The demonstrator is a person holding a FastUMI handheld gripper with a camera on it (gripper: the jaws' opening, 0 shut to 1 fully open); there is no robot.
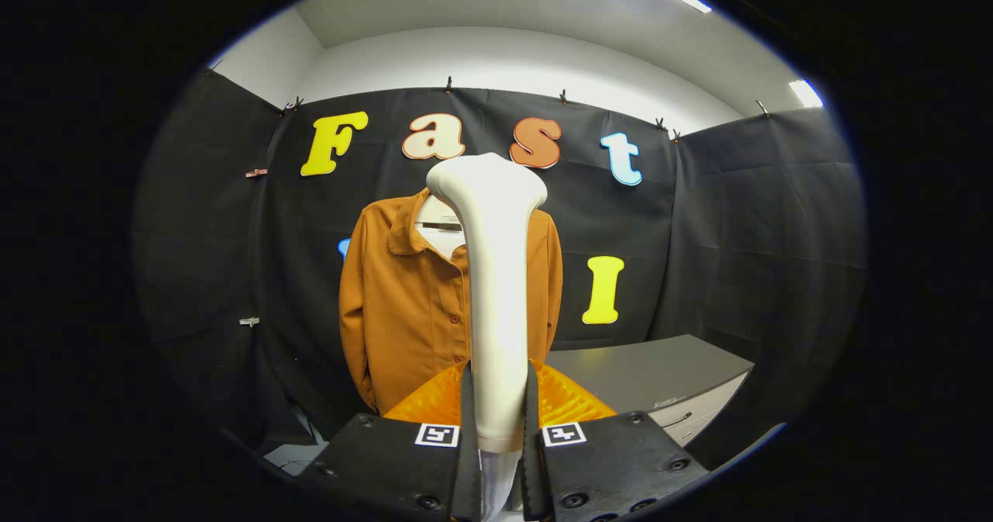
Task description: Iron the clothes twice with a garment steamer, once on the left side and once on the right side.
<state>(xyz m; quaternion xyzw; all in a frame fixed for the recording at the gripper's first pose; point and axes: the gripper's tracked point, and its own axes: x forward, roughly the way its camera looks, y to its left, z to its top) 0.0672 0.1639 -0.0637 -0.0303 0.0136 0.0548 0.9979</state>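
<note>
While clamped tight between the two fingers of the gripper (497, 429), stood upright at the centre of the frame: one white garment steamer (496, 289), pinched low on its handle from both sides. Fingers drawn narrow, both pressing on that handle, no gap to be seen. Rose with its long axis near vertical, from the fingertips at bottom centre up to a broad flared head at upper centre, leaning a touch left at the top. Pointed up and away, toward the cloth wall. Hung just beyond, behind the steamer and partly hidden by it: one rust-brown shirt (403, 305), collar open, buttons running down the front, more of it showing to the left of the handle than the right. Sat at lower right, beyond the fingers: one grey cabinet (659, 375), a drawer handle on its front.
</note>
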